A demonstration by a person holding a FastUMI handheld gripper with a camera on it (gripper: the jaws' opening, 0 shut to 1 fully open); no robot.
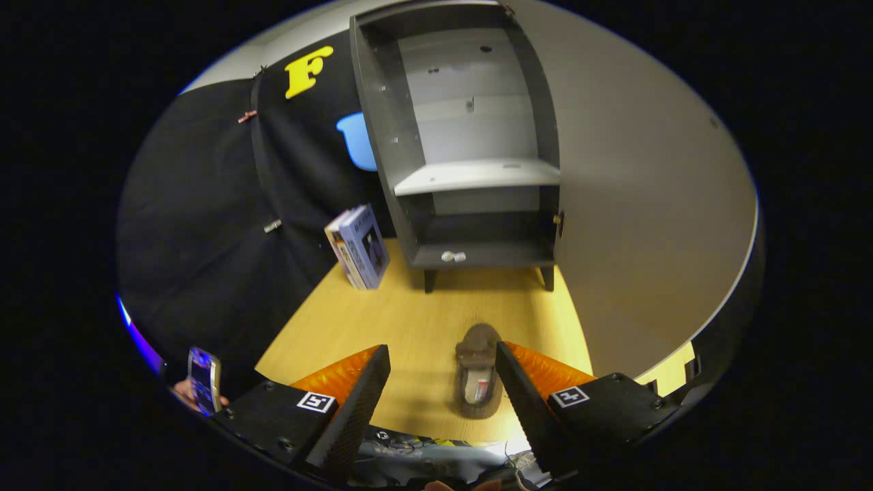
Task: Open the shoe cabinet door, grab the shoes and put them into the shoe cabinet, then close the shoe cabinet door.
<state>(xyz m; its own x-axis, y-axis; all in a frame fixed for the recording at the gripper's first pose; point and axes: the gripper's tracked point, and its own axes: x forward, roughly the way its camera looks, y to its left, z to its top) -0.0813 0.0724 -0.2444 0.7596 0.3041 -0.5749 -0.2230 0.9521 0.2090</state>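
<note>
Between spread tool [443,368] fingers: one shoe [477,372]; beyond, one open cabinet [470,177].

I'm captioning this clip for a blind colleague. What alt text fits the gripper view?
The open gripper hangs over a wooden floor with a brown shoe lying between its fingers, close against one of them. Beyond stands a grey shoe cabinet, door swung open, shelves bare; a box leans beside it.

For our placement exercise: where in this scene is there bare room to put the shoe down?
Free: the white shelf and most of the cabinet floor, beside a small object. Also wooden floor ahead of the open gripper. Crowded: beside the box, and around the shoe.
</note>
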